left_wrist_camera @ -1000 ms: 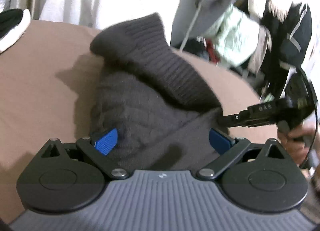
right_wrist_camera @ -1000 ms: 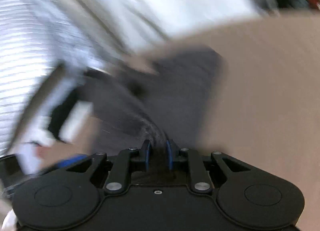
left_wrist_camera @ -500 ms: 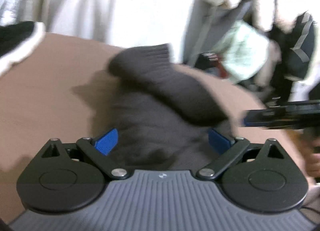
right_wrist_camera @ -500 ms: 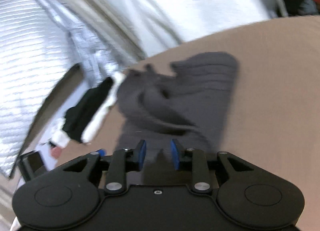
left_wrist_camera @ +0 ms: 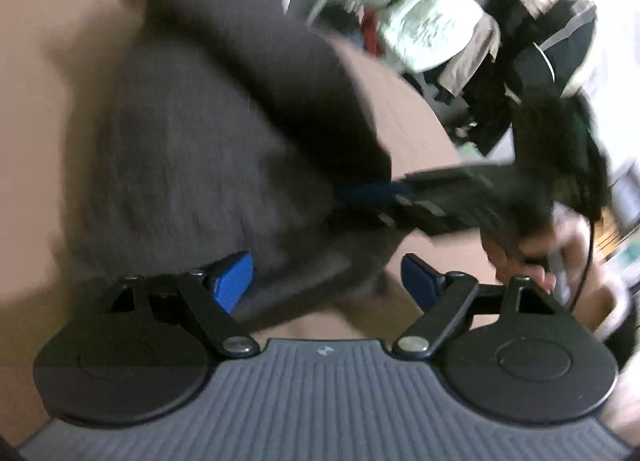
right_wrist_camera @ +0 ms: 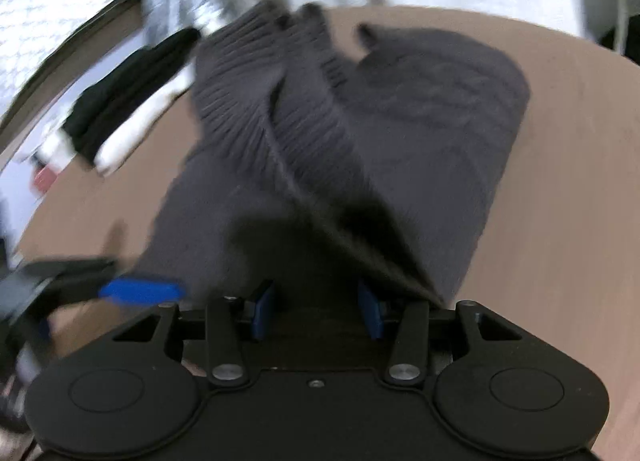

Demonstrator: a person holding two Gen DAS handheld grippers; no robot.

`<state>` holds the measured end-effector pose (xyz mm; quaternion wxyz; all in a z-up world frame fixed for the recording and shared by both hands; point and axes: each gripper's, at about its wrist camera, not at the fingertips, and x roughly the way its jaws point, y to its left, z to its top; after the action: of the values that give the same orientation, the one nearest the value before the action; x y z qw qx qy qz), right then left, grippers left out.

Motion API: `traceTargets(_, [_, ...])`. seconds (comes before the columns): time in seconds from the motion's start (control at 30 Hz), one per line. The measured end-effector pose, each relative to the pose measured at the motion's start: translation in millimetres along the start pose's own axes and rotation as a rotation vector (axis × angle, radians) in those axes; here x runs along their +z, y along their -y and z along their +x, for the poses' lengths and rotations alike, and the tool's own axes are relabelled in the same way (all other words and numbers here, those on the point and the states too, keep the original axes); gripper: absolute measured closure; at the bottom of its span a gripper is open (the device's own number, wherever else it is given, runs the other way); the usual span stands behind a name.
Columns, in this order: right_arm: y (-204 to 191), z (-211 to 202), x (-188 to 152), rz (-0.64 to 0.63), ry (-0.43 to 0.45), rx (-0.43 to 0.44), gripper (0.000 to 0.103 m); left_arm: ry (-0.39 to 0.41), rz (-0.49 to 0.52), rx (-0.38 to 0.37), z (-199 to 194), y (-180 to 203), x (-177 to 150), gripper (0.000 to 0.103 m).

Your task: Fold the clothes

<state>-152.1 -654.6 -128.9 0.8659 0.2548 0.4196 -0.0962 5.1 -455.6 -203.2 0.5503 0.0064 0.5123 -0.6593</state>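
Since the earlier frames, the right gripper (right_wrist_camera: 316,311) is found released from a near-pinch on the knit, and the left gripper (left_wrist_camera: 328,281) is found slightly narrowed and tipped further down.

Right gripper: jaws partway apart and opening; the near edge of the dark grey sweater (right_wrist_camera: 360,133) is seen between the blue pads (right_wrist_camera: 262,311), but no pressing of pads on cloth is shown. The same gripper is seen from the left wrist view (left_wrist_camera: 404,197) reaching in from the right side, its tip at the sweater's edge, carried by a hand (left_wrist_camera: 536,253).

Left gripper: jaws set wide; the sweater's lower hem (left_wrist_camera: 304,281) is draped in the gap, beside the left blue pad (left_wrist_camera: 232,281), while the other pad is well clear of it. Whether that pad actually touches the cloth cannot be told. Nothing is gripped. In the right wrist view this gripper (right_wrist_camera: 140,291) is rendered only as a blue and black smear.

Sweater: lying in a rumpled heap on the brown table (right_wrist_camera: 568,181), a ribbed portion (right_wrist_camera: 248,101) folded over the top.

Black-and-white folded item (right_wrist_camera: 116,117): placed at the table's far-left edge, apart from the sweater.

Clutter of garments (left_wrist_camera: 432,25): seen beyond the table; blurred, partly cut off, not identifiable piece by piece.
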Motion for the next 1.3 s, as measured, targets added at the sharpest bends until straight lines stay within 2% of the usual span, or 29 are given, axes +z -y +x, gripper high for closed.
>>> traceTargets(0.07, [-5.3, -7.8, -17.1, -0.043, -0.056, 0.042, 0.048, -0.054, -0.113, -0.055, 3.9, -15.3, -3.2, 0.019])
traceTargets(0.1, [-7.9, -11.7, -25.6, -0.065, -0.084, 0.063, 0.048, -0.063, -0.117, -0.047, 3.3, -16.7, -4.3, 0.019])
traceTargets(0.27, [-11.9, -12.9, -33.5, -0.117, -0.13, 0.044, 0.046, -0.083, -0.032, 0.057, -6.5, -4.5, -5.2, 0.019])
traceTargets(0.4, [-7.1, -33.9, -32.7, -0.088, -0.038, 0.052, 0.047, 0.006, 0.006, 0.092, -21.5, 4.8, -1.7, 0.019])
traceTargets(0.5, [-8.4, -54.5, -27.3, -0.085, 0.115, 0.085, 0.047, 0.129, 0.018, 0.079, -38.4, 4.0, 1.2, 0.019])
traceTargets(0.53, [-10.8, -58.3, -24.7, -0.094, 0.15, 0.094, 0.047, 0.169, 0.001, 0.05, -43.3, 1.3, 3.0, 0.019])
traceTargets(0.6, [-17.8, -62.4, -18.1, -0.153, 0.193, 0.114, 0.045, 0.232, -0.112, -0.042, -49.4, -16.0, 8.9, 0.019])
traceTargets(0.67, [-21.4, -60.2, -6.6, -0.192, 0.24, 0.088, 0.041, 0.287, -0.186, -0.02, -50.3, -31.3, 14.4, 0.019])
traceTargets(0.73, [-24.9, -57.6, 5.4, -0.23, 0.288, 0.059, 0.033, 0.322, -0.199, 0.051, -49.4, -41.4, 17.8, 0.019])
traceTargets(0.8, [-22.3, -49.0, 22.6, -0.184, 0.319, 0.042, 0.03, 0.325, -0.191, 0.103, -47.9, -48.4, 21.3, 0.019])
traceTargets(0.87, [-26.4, -31.4, 42.7, -0.166, 0.315, 0.024, 0.027, 0.333, -0.184, 0.122, -48.5, -54.1, 24.6, 0.019])
traceTargets(0.9, [-30.8, -21.4, 54.3, -0.177, 0.309, -0.021, 0.017, 0.34, -0.181, 0.126, -49.4, -56.7, 26.3, 0.019])
traceTargets(0.93, [-35.5, -11.3, 66.1, -0.191, 0.303, -0.071, 0.013, 0.347, -0.177, 0.131, -49.8, -59.8, 27.5, 0.019])
traceTargets(1.03, [-43.4, 23.1, 91.0, -0.283, 0.237, -0.138, 0.014, 0.364, -0.165, 0.159, -50.3, -68.9, 30.6, 0.019])
traceTargets(1.07, [-41.4, 30.5, 95.6, -0.288, 0.231, -0.112, 0.017, 0.367, -0.164, 0.167, -48.6, -72.0, 32.4, 0.019])
traceTargets(1.13, [-35.6, 36.8, 102.1, -0.268, 0.246, -0.023, 0.062, 0.368, -0.171, 0.18, -46.1, -76.6, 35.5, 0.019])
traceTargets(1.17, [-31.9, 35.2, 104.0, -0.243, 0.267, 0.037, 0.075, 0.371, -0.18, 0.186, -45.5, -79.0, 36.4, 0.019])
traceTargets(1.2, [-29.3, 29.1, 104.1, -0.231, 0.321, 0.058, 0.083, 0.376, -0.188, 0.191, -45.1, -81.2, 37.1, 0.019])
traceTargets(1.23, [-26.8, 22.4, 103.9, -0.22, 0.381, 0.072, 0.084, 0.385, -0.193, 0.192, -44.9, -82.7, 37.1, 0.019])
traceTargets(1.3, [-20.1, 9.7, 103.5, -0.199, 0.473, 0.0, 0.088, 0.402, -0.202, 0.187, -48.3, -87.3, 36.1, 0.019])
